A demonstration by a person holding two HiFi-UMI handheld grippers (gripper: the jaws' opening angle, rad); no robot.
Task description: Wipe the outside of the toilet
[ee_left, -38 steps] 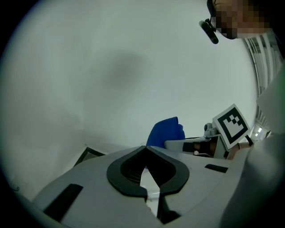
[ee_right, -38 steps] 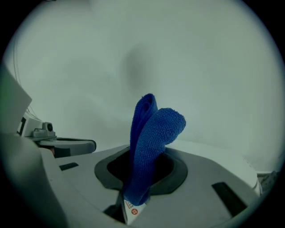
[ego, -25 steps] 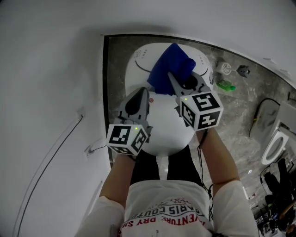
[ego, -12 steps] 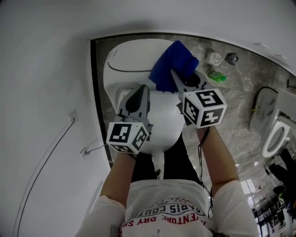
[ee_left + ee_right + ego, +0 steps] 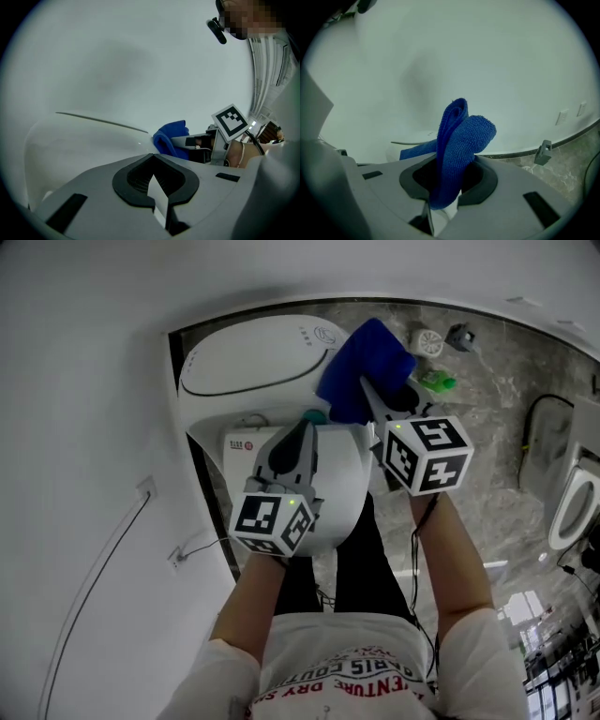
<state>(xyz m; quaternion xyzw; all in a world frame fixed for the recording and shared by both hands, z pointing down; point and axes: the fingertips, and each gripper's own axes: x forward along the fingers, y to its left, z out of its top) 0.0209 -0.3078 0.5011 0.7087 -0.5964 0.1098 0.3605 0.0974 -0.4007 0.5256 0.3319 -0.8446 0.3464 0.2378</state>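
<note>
Our right gripper (image 5: 445, 190) clamps a blue terry cloth (image 5: 457, 140) at three o'clock of the glossy white toilet (image 5: 244, 367). Our left gripper (image 5: 153, 185) holds its jaws pressed together, empty. Grey marbled floor (image 5: 487, 418) lies at two o'clock.

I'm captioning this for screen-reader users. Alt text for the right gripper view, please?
The right gripper is shut on a folded blue cloth that sticks up from its jaws. Behind are a white wall and, at lower right, marbled floor.
</note>
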